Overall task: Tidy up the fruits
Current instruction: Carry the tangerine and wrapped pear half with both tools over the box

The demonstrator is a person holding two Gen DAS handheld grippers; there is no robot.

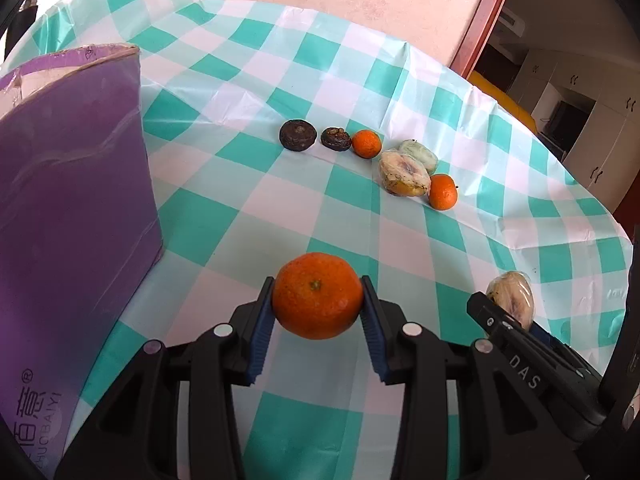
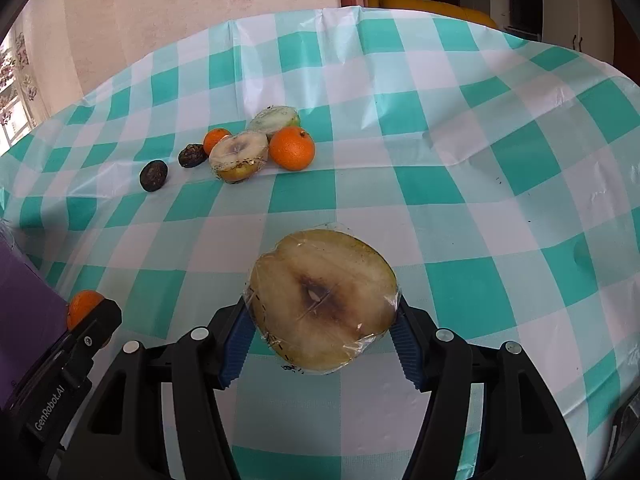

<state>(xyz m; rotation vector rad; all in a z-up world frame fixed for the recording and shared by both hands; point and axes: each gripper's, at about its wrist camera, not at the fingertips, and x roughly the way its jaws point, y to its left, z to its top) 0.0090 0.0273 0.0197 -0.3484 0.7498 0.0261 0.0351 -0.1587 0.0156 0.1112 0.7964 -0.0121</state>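
Note:
My left gripper (image 1: 318, 300) is shut on a tangerine (image 1: 317, 295), held above the checked tablecloth beside the purple box (image 1: 72, 184). My right gripper (image 2: 322, 320) is shut on a plastic-wrapped pear half (image 2: 322, 300), cut face toward the camera; it also shows in the left wrist view (image 1: 514, 292). Farther out on the table lie two dark dried fruits (image 1: 298, 134) (image 1: 336, 139), two tangerines (image 1: 366, 143) (image 1: 443, 191), another wrapped pear half (image 1: 402, 174) and a wrapped green fruit half (image 1: 420, 154).
The tall purple box stands at the left, its open top rim (image 1: 96, 54) visible. The table (image 2: 480, 92) is covered in a teal and white checked cloth and drops off at the right and far edges. A wall and a wooden door frame (image 1: 484, 12) lie behind.

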